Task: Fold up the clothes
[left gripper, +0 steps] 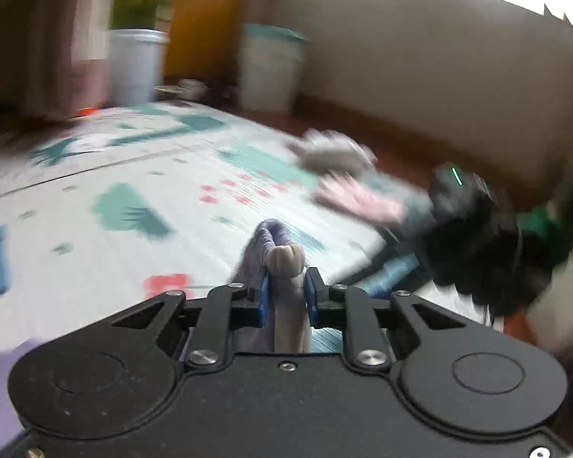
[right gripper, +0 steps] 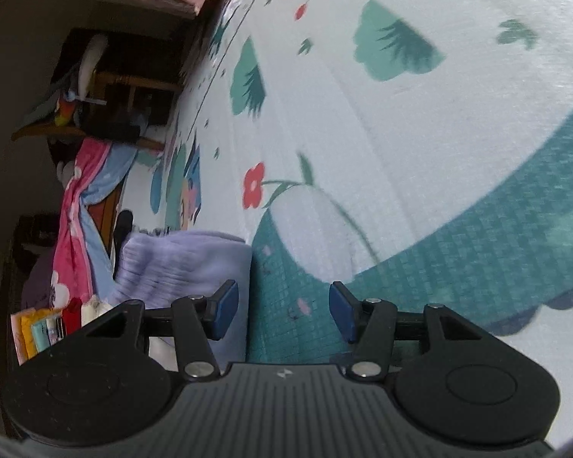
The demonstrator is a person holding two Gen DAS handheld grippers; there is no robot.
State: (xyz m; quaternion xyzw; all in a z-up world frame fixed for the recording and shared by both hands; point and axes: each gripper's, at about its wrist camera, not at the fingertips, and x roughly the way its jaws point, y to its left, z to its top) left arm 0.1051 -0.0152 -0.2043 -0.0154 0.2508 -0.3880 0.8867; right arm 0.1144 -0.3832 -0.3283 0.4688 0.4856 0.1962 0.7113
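My left gripper (left gripper: 285, 290) is shut on a bunched lilac and grey garment (left gripper: 282, 255), held above the patterned play mat (left gripper: 133, 175). The cloth hangs down between the blue pads. The left wrist view is blurred by motion. My right gripper (right gripper: 282, 309) is open and empty, tilted on its side close over the mat (right gripper: 401, 114). A folded lilac garment (right gripper: 187, 267) lies on the mat just left of its left finger (right gripper: 225, 309). More small clothes, grey and pink (left gripper: 347, 175), lie at the mat's right edge. The other gripper and a gloved hand (left gripper: 473, 236) show at right.
A white plant pot (left gripper: 133, 65) and a white bin (left gripper: 269, 72) stand beyond the mat by the wall. A pink and blue floral cloth (right gripper: 80, 221) and wooden furniture (right gripper: 133, 87) border the mat in the right wrist view. Small items (right gripper: 46, 328) lie nearby.
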